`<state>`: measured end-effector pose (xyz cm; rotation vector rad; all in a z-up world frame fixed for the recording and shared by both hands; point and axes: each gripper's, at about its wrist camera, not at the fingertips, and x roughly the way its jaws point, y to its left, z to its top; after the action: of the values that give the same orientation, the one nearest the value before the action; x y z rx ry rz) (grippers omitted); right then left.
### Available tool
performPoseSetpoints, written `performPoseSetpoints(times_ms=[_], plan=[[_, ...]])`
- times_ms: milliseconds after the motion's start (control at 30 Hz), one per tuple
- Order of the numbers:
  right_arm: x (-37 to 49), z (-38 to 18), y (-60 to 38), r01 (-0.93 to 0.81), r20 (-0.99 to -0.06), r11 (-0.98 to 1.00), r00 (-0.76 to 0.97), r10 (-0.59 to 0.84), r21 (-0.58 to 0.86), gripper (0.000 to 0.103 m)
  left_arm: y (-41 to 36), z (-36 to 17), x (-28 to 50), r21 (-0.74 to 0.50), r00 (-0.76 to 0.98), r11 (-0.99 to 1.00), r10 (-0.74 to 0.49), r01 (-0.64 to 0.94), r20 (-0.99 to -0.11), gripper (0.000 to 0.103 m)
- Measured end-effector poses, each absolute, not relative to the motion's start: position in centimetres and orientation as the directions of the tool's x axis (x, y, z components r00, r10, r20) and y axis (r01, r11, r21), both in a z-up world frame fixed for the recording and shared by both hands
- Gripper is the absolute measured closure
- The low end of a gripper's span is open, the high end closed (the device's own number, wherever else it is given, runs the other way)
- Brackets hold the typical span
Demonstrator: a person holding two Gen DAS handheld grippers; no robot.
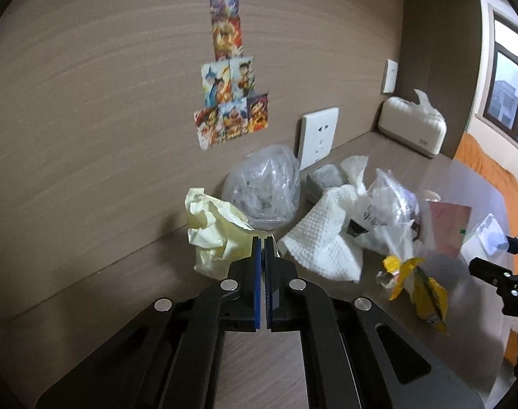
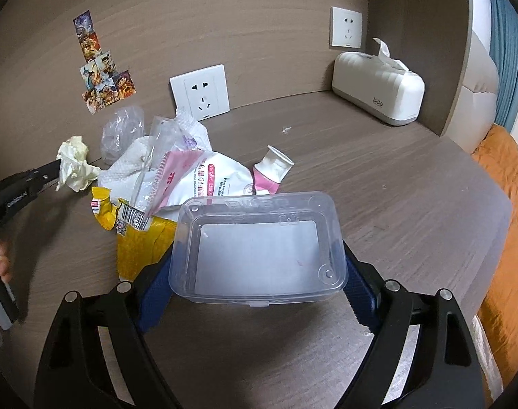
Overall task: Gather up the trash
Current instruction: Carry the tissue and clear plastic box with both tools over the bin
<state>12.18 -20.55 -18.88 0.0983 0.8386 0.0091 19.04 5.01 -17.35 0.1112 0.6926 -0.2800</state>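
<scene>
1. While gripped across its width by the right gripper (image 2: 259,293), spread wide, holds nothing yet: clear plastic container (image 2: 259,238), open mouth up, poised over the wooden desk (image 2: 395,187) beside the litter heap. Rigid but thin-walled and slick; probably best clamped low on the side walls, gently.
2. Lies flat in the heap, soft and limp: white textured paper towel (image 1: 320,238). Would likely bunch under a pinch at any edge.
3. Sits knotted against the wall, light and slippery, seemingly stuffed with more film: clear plastic bag (image 1: 264,187).
4. Lies crinkled near the desk's front edge: yellow snack wrapper (image 2: 139,238), partly under the container in the right view. Light, noisy foil; a fold gives purchase.
5. Hangs pinched at one corner, clear of the desk it seems: crumpled pale-yellow paper (image 1: 214,228), caught in the left gripper (image 1: 263,242), jaws closed tight. Featherweight, springy, apt to slip if the pinch loosens.
6. Lies on its side behind the container: small pink-and-white paper cup (image 2: 272,170), crushable.
</scene>
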Motion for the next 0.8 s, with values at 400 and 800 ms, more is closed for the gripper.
performPoseSetpoints(times_ms=[400, 800], plan=[[10.6, -16.3, -21.1, 0.034, -0.703, 0.996, 0.711, 0.036, 0.085, 0.017, 3.3, -12.4, 14.2, -0.004, 0.748, 0.928, -0.304, 0.374, -0.591, 0.102], [4.2, -11.6, -27.6, 0.137, -0.63, 0.987, 0.774, -0.054, 0.083, 0.017, -7.2, -7.8, 7.5, -0.054, 0.65, 0.797, -0.527, 0.601, -0.548, 0.102]])
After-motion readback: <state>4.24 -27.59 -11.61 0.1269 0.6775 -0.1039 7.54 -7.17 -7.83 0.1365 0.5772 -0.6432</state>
